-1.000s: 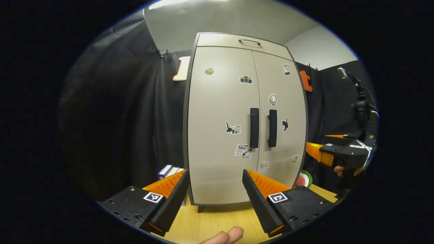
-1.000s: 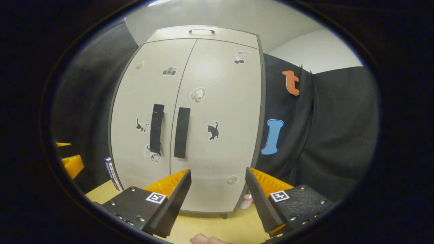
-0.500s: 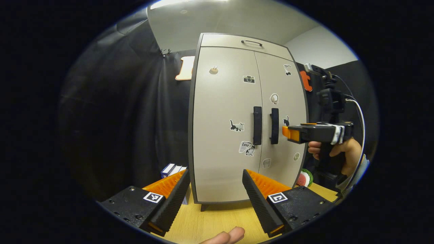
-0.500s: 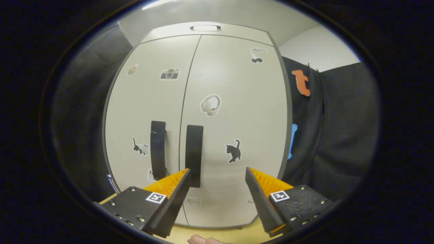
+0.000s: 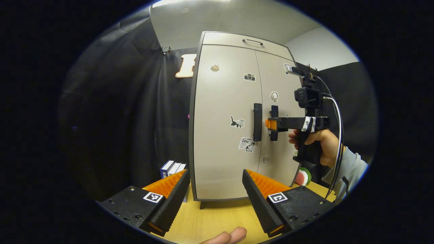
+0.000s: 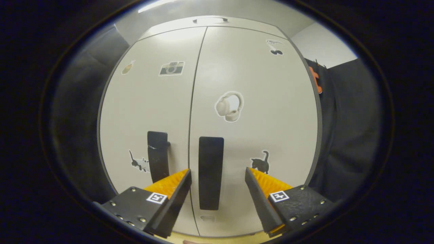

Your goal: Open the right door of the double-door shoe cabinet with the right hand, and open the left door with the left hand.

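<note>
While both doors stay closed, right gripper (image 6: 217, 176) spread astride right handle (image 6: 210, 173), left gripper (image 5: 215, 176) spread, well back.

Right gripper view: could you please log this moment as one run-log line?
right gripper: open, fingers straddling right door handle, not closed | left gripper: open, back from cabinet | both doors: shut

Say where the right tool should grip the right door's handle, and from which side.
Grip the right door handle across its middle, head-on from the front. It is a tall, narrow upright bar, already between the open right tool fingers, so closing sideways should clamp its two long edges.
</note>
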The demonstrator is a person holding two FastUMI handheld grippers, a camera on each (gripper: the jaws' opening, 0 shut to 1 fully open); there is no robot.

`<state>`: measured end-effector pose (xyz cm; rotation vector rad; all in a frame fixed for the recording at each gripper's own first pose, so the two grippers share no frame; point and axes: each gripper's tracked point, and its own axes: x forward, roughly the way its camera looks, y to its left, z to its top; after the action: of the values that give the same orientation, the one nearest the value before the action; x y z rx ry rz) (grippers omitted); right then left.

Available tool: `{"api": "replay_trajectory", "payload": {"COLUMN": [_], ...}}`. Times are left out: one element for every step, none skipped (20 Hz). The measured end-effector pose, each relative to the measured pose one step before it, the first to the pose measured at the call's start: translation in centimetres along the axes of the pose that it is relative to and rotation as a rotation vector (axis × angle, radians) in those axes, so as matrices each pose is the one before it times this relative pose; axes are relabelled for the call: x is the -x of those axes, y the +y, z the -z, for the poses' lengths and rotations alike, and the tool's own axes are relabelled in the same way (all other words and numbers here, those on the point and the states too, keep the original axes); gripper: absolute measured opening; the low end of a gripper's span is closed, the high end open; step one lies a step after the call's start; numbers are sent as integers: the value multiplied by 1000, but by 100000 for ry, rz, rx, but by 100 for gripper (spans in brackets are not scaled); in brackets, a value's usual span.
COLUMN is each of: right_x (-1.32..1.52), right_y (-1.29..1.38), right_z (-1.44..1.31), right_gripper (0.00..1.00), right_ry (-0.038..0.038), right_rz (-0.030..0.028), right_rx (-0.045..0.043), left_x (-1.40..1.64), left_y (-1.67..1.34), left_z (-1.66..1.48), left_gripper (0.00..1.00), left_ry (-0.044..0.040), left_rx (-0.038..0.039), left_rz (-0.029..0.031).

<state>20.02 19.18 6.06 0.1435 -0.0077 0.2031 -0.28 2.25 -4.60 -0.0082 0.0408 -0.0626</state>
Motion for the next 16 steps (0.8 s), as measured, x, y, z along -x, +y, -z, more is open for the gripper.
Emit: {"api": "replay_trajectory", "payload": {"right_x": [-330, -328, -362, 196, -198, 264, -299, 79, -316, 495, -126, -74, 147, 128, 221, 154], "right_y": [125, 242, -234, 49, 160, 17, 431, 177, 110, -22, 17, 31, 34, -32, -10, -9], "right_z": [198, 438, 584, -385, 165, -73, 152, -189, 441, -310, 242, 10, 66, 50, 21, 34], "right_gripper": [90, 83, 81, 67, 59, 52, 56, 41, 38, 28, 28, 28, 28, 28, 28, 28], "right_ry": [777, 2317, 2340, -345, 324, -1005, 74, -954, 1380, -240, 1382, 703, 591, 646, 225, 474], "right_rz": [-543, -729, 368, 426, 408, 159, 316, -374, 112, 109, -461, -629, -839, -941, -1069, -977], "right_rx": [-2338, -3396, -3328, -1965, 2167, 2466, 1884, 1627, 2133, 1207, 161, -577, 63, -54, -713, -155], "left_x": [-66, -27, 11, 29, 17, -40, 14, 44, 76, 71, 76, 135, 216, 302, 297, 348], "left_y": [139, 195, 65, 104, 113, 39, -85, 23, -48, -110, -119, -131, -140, -189, -211, -121], "left_z": [107, 1, -19, 59, 84, 23, 183, 110, 140, -30, -35, -65, 1, -91, -139, -274], "left_gripper": [96, 96, 96, 96, 96, 97, 97, 93, 96, 93, 97, 97, 97, 94, 97, 97], "left_ry": [180, -79, -130, 26, 73, 18, 419, 289, 376, -5, 106, 33, 117, 84, -309, -506], "left_rx": [-325, -227, 2, 97, 258, 198, 102, 89, 35, -105, -42, 51, 32, -103, -254, -389], "left_rz": [-646, -524, -484, -395, -432, -246, -125, -318, -391, -269, -302, -268, -52, 181, 200, -81]}}
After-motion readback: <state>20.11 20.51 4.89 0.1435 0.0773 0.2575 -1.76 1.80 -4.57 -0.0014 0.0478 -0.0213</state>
